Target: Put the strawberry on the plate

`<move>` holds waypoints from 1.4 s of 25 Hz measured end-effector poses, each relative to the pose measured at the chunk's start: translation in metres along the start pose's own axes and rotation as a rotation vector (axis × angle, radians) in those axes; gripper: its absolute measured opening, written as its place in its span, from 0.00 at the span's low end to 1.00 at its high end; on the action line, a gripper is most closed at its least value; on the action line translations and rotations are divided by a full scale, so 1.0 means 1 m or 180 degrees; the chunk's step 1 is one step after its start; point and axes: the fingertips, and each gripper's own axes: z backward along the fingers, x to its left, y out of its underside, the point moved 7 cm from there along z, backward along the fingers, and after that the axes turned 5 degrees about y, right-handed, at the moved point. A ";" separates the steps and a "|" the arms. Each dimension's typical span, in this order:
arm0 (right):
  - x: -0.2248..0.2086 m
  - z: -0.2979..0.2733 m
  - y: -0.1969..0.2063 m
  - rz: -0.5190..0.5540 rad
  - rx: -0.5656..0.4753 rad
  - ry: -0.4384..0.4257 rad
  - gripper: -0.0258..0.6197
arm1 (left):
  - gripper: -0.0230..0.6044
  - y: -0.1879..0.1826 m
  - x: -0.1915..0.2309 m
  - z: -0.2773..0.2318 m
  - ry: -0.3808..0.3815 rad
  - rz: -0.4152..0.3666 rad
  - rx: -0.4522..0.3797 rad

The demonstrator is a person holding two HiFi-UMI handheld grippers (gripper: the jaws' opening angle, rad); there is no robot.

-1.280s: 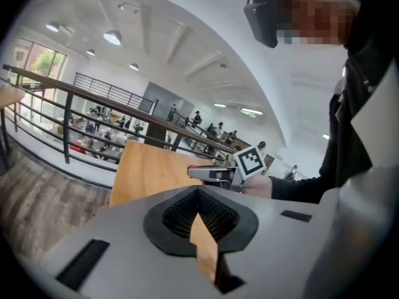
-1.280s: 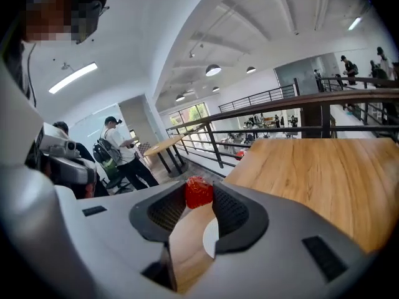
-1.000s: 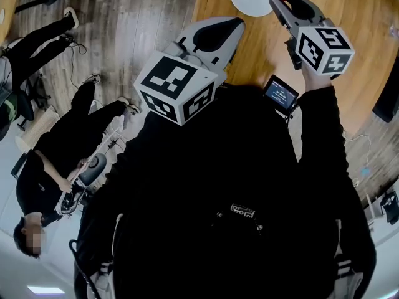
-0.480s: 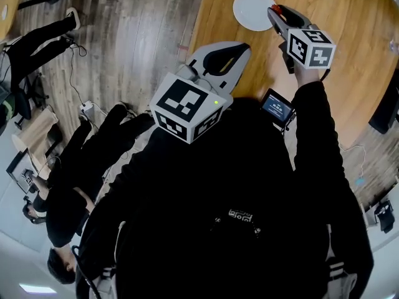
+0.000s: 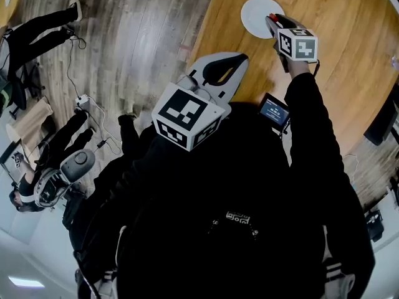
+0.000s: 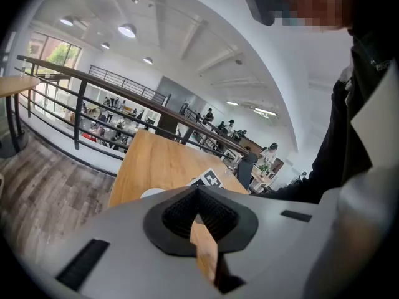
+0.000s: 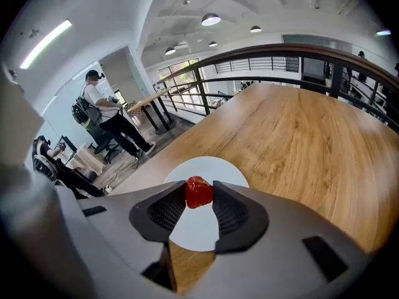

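Red strawberry (image 7: pixel 199 192), white plate (image 7: pixel 218 169), brown table (image 7: pixel 299 148)

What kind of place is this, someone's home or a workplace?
Most likely a workplace: an open-plan office or lab, perhaps on an upper floor. A long light-brown wooden table runs beside a dark metal railing, round ceiling lamps hang overhead, and other people show beyond it.

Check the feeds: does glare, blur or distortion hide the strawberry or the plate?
Right gripper view: strawberry sharp between the jaws, plate behind evenly lit, railing bowed by fisheye. Head view: strawberry only a red speck, plate clear. Left gripper view: sharp, jaws fill the bottom.
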 end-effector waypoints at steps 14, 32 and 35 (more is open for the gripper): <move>-0.002 -0.020 0.023 0.0202 0.0305 0.0080 0.26 | 0.04 0.011 -0.003 0.012 -0.0077 0.0077 -0.0051; 0.003 -0.024 0.023 0.0342 0.0408 -0.0025 0.27 | 0.04 0.016 0.000 0.020 -0.0095 0.0175 -0.0123; -0.001 -0.018 0.018 0.0306 0.0401 0.0041 0.27 | 0.04 0.016 0.000 0.022 -0.0109 0.0186 -0.0127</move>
